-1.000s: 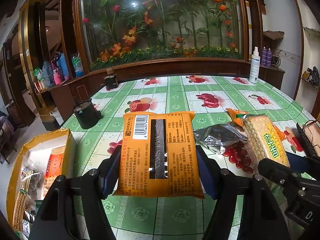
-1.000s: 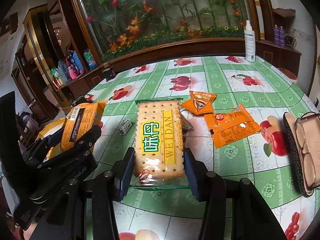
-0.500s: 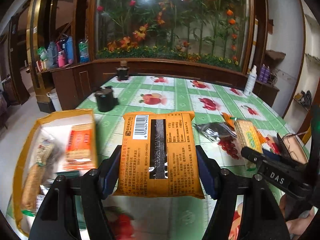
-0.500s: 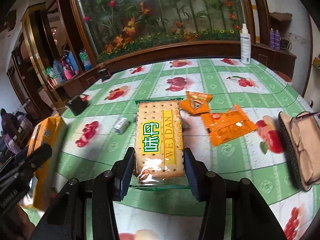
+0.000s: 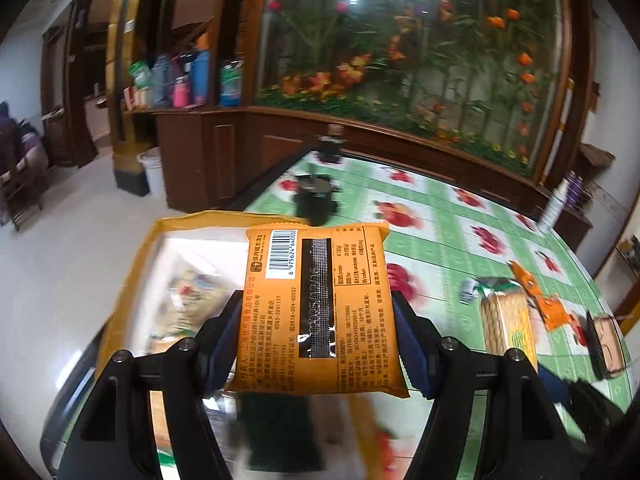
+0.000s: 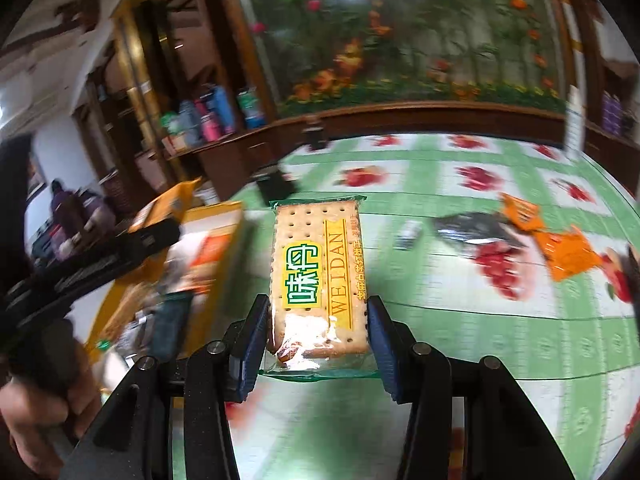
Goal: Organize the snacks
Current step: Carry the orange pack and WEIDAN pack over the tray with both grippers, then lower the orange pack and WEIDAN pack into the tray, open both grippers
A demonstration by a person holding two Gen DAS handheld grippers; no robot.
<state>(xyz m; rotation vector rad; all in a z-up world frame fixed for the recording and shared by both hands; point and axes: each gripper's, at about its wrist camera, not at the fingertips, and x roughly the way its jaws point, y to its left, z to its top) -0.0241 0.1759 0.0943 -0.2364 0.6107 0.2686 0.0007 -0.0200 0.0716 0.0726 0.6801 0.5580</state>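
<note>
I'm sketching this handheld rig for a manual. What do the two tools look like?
Both match: the left tool and right tool have matte black angular arms with round silver screw heads and dark blue pads lining the fingers' inner faces. No cables or sleeves show.

Left gripper [image 5: 318,344] clamped on orange snack pack [image 5: 318,312], barcode side up, both pads pressing its edges. Held over yellow carton [image 5: 132,280] at table [image 5: 432,280] edge; blurred snack packs inside. Cracker pack [image 5: 506,326] at right, small orange packets [image 5: 540,300] beyond it. Black container [image 5: 314,198] further back.
</note>
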